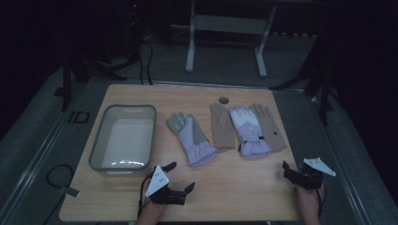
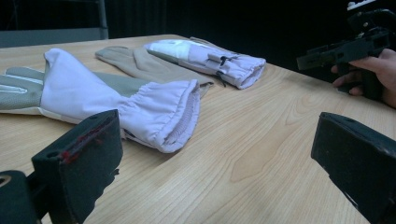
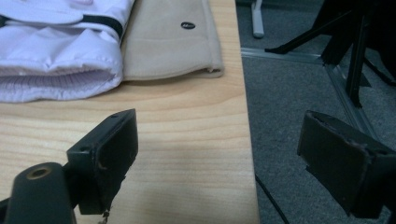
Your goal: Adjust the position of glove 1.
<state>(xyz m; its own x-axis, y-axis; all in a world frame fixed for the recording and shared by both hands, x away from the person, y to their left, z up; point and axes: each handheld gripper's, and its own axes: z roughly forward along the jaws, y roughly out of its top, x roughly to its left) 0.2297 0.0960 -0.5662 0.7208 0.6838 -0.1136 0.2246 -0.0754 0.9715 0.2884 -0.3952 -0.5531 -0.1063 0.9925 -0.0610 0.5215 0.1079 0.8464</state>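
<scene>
- The bench [image 1: 234, 187] carries everything. Its near strip is bare, which leaves both hands room to start from.
- The tub [image 1: 123, 137] sits at the left, empty and open at the top. It looks set there to take the gloves, within easy reach of the left gripper.
- The lilac glove [image 1: 191, 138] lies flat, just right of the tub, with its cuff toward the person. In the left gripper view the gathered cuff [image 2: 163, 116] stands slightly open and faces the fingers, so it is probably the easiest part to pinch.
- The second lilac glove [image 1: 249, 131] lies further right, overlapping a tan glove [image 1: 270, 126]; another tan glove [image 1: 221, 126] lies just to its left. All have their cuffs toward the near edge, a layout that suits picking each one by the cuff.
- The left gripper [image 1: 180, 180] is held low over the near edge, pointing toward the lilac glove's cuff. Its fingers [image 2: 79, 158] are spread wide with nothing between them, apart from the cuff.
- The right gripper [image 1: 291, 171] is at the near right corner, just short of the second lilac glove. Its fingers [image 3: 109, 154] are likewise wide apart and empty, with one finger past the bench edge over the floor [image 3: 299, 84].
</scene>
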